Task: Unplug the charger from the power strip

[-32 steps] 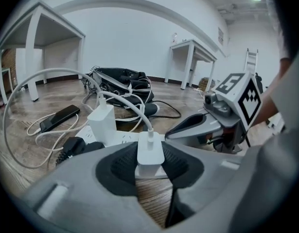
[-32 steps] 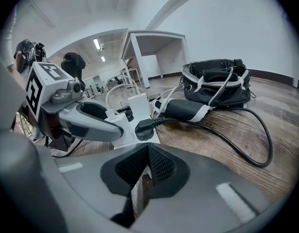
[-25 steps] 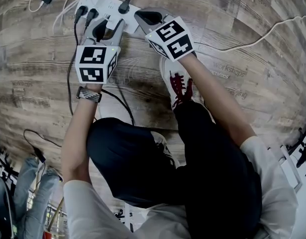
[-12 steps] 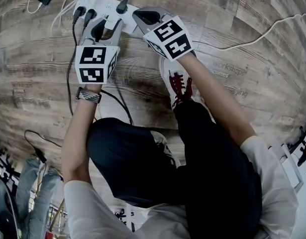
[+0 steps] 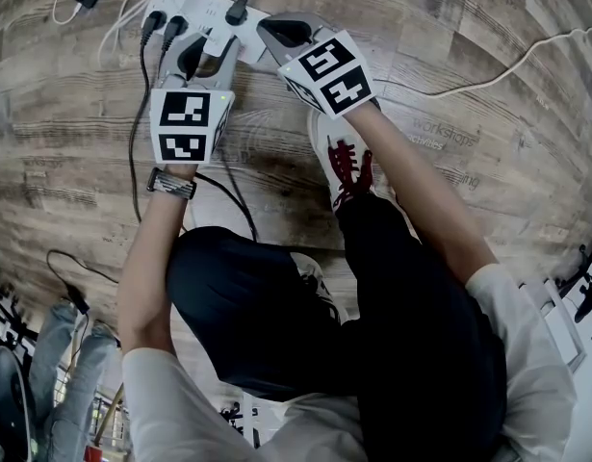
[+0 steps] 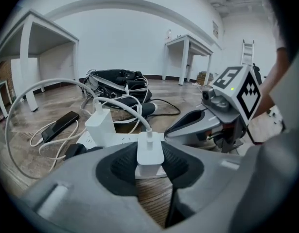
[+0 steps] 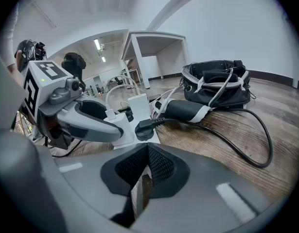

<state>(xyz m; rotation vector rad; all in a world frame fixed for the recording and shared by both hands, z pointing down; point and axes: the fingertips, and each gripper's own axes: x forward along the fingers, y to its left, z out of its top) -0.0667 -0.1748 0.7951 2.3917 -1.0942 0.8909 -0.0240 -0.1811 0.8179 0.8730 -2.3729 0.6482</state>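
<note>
A white power strip [image 5: 194, 10] lies on the wooden floor at the top of the head view, with several plugs in it. My left gripper [image 5: 201, 51] is shut on a small white charger [image 6: 150, 154] that stands upright in the strip [image 6: 121, 140], both pads pressing its sides. A white cable leaves the charger's top. My right gripper [image 5: 267, 29] is just right of it, over the strip's near end, its jaws shut with the tips meeting [image 7: 147, 148]. In the right gripper view the strip [image 7: 121, 130] lies just ahead.
A taller white charger [image 6: 100, 125], black plugs [image 5: 166, 29] and a thick black plug with cable [image 7: 144, 127] also sit in the strip. A phone [image 6: 59, 126] lies at the left, a black bag [image 6: 117, 79] behind. My white shoe [image 5: 344, 157] is close below the right gripper.
The left gripper has rolled a little about its own axis, still closed on the charger. The right gripper has stayed where it was.
</note>
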